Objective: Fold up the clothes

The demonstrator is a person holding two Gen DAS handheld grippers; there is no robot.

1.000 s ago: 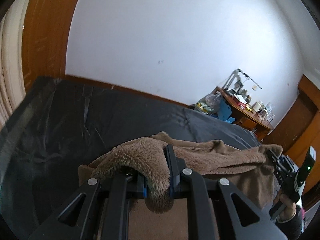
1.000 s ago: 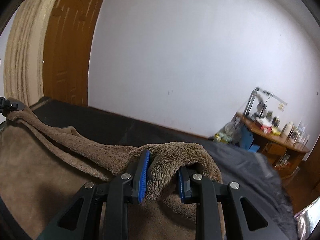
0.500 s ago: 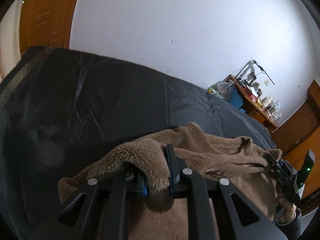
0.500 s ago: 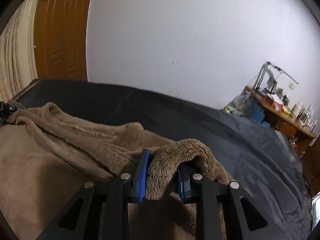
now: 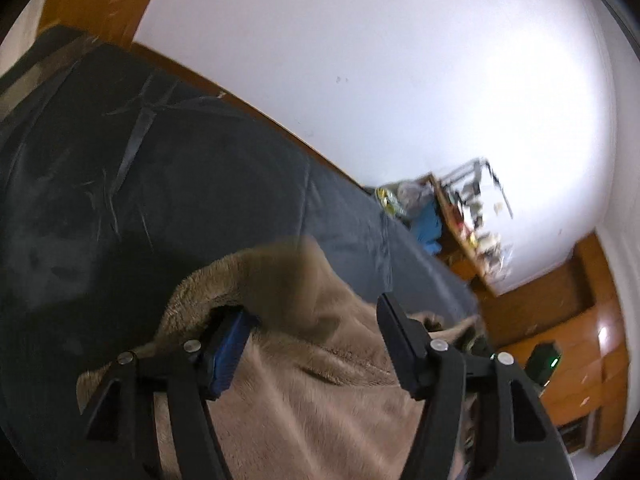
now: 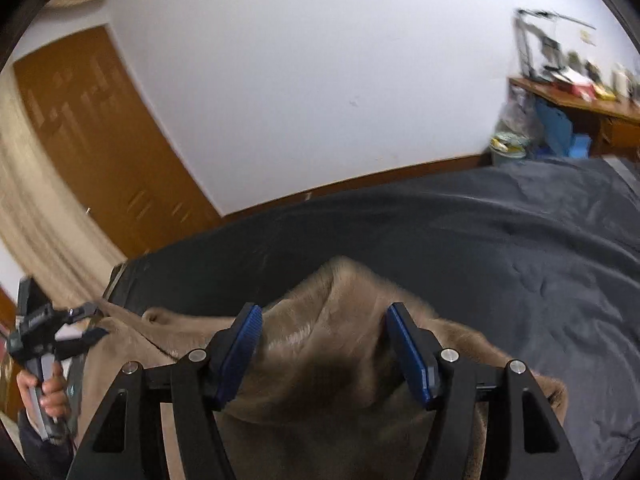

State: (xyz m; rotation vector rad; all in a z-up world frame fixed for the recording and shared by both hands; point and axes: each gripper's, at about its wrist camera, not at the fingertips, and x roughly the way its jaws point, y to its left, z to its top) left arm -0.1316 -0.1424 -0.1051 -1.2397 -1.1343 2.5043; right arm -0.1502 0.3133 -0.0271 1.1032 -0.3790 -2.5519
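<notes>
A brown fleece garment lies spread on the dark bed cover. My left gripper has its jaws opening. A raised fold of the fleece stands loose between them and drapes over the left blue pad, and neither pad presses it. In the right wrist view the same garment peaks between the fingers of my right gripper. Its jaws are opening too, and the blue pads stand off the cloth. The left gripper, held by a hand, shows at that view's left edge.
The dark cover stretches far to the right and ahead. A white wall runs behind the bed. A cluttered wooden desk stands at the far right, with a wooden door and a beige curtain at the left.
Both grippers were shut on folds of the fleece edge; now both stand apart from it and the cloth sags free. Both hands have sunk toward the bed and rolled.
</notes>
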